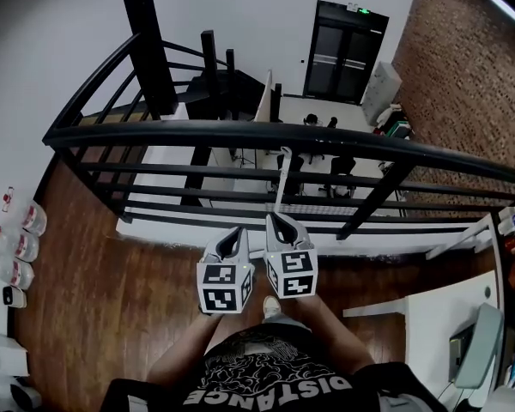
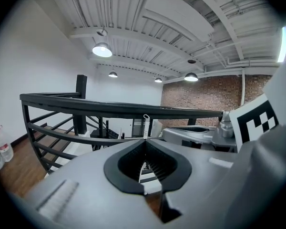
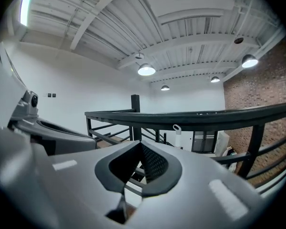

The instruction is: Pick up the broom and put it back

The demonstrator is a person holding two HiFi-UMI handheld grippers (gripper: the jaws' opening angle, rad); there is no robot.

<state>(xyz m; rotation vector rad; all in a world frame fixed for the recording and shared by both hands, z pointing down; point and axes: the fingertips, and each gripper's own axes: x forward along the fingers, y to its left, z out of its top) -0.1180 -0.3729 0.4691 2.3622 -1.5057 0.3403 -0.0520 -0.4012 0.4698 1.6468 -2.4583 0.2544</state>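
1 broom [image 1: 281,187] is leaning on the railing [image 1: 240,133], seemingly put back.
Left gripper [image 1: 238,230] and right gripper [image 1: 275,219] are pointing at the railing, jaws pressed together on nothing; the broom is standing just beyond them, so little seems left.

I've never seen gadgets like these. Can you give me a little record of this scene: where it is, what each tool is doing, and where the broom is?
Place: wooden floor behind a black railing
Left gripper: jaws together, nothing between them
Right gripper: jaws together, nothing between them
Broom handle: white, upright at the railing, just beyond the grippers
Bottles: by the wall at the left
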